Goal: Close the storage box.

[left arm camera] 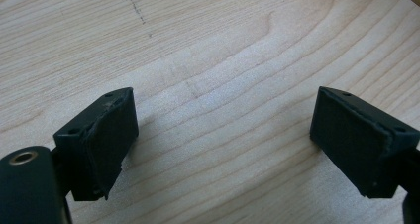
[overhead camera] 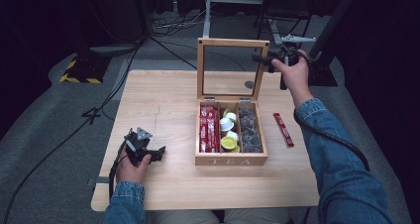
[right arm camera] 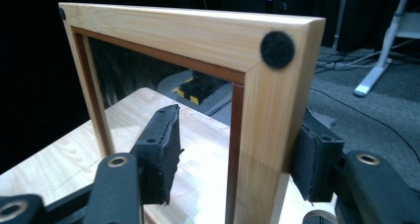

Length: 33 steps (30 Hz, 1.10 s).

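Nearest, the left hand-held gripper (overhead camera: 157,153) rests gaping and empty on the counter (overhead camera: 163,184), the wooden tea box (overhead camera: 231,160) sits mid-counter (packets and pods inside), and beyond, the right hand-held gripper (right arm camera: 237,157) straddles its upright lid (right arm camera: 270,115), one pad apart.

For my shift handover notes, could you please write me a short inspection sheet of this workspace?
Surface: pale wooden table, bare wood at the near edge.
Job's things: wooden tea box with its glass lid standing upright; red sachets, small cups and dark pods in three compartments.
Clutter: one red sachet lying on the table right of the box.
Grippers: left claw open over bare wood, holding nothing; right claw straddles the lid's frame corner, with a gap at one pad.
Cables: black cable trailing along the right sleeve; more on the floor.
Surroundings: grey floor, dark backdrop, stand legs.
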Each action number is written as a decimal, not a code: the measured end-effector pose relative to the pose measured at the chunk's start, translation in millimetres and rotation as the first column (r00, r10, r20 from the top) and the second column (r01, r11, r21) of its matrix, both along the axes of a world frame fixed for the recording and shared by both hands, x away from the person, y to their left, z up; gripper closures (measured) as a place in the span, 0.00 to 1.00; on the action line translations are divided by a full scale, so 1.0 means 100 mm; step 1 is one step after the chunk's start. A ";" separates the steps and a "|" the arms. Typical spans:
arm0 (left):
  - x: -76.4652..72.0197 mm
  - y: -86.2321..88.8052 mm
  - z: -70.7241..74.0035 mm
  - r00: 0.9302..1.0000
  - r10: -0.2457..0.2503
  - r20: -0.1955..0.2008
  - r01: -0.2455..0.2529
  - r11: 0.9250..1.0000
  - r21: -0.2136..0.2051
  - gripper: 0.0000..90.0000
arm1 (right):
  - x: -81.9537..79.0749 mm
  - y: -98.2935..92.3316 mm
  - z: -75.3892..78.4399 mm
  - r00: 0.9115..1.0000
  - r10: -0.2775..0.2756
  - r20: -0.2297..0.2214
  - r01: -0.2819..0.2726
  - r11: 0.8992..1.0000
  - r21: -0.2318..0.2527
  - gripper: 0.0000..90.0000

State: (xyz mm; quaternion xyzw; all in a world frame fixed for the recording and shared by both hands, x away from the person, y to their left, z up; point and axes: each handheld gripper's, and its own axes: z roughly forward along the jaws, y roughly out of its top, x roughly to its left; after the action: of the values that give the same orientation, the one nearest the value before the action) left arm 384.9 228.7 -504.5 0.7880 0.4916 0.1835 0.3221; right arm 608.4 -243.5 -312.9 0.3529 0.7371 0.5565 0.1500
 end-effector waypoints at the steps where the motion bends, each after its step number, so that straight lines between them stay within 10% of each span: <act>1: 0.00 0.00 0.00 1.000 0.000 0.000 0.000 1.000 0.001 0.13 | -0.06 -0.01 0.01 1.000 0.006 0.007 -0.006 1.000 0.001 0.49; 9: 0.00 0.00 0.00 1.000 0.001 -0.001 -0.001 1.000 0.001 0.13 | -0.53 -0.06 0.10 0.997 0.064 0.043 -0.062 0.997 -0.039 0.53; 33: 0.00 0.00 0.00 1.000 0.002 -0.001 -0.002 1.000 -0.002 0.13 | -1.23 -0.07 0.19 0.996 0.082 0.042 -0.069 0.966 -0.248 0.44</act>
State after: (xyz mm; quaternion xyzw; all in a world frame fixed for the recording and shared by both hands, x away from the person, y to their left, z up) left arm 384.8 228.5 -504.5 0.7872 0.4929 0.1828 0.3225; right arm 485.8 -250.6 -293.9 0.2884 0.8093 0.4750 0.1905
